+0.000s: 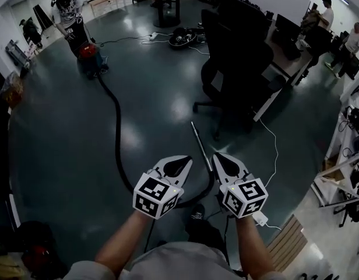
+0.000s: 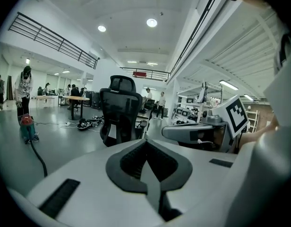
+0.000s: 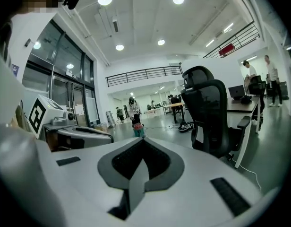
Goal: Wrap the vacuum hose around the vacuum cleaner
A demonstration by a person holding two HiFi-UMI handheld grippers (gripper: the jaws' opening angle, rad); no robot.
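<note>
Standing beside hose [image 1: 117,133]: office chair [image 1: 235,69]; left gripper [image 1: 184,162], right gripper [image 1: 220,159] closed, empty; vacuum cleaner [image 1: 89,57] far.

Two tools [image 1: 185,161] [image 1: 217,156], one hose [image 1: 117,133], one vacuum [image 1: 89,54].

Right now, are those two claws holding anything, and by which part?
Nothing. The left gripper and right gripper are both shut and empty; the black vacuum hose lies on the floor.
</note>
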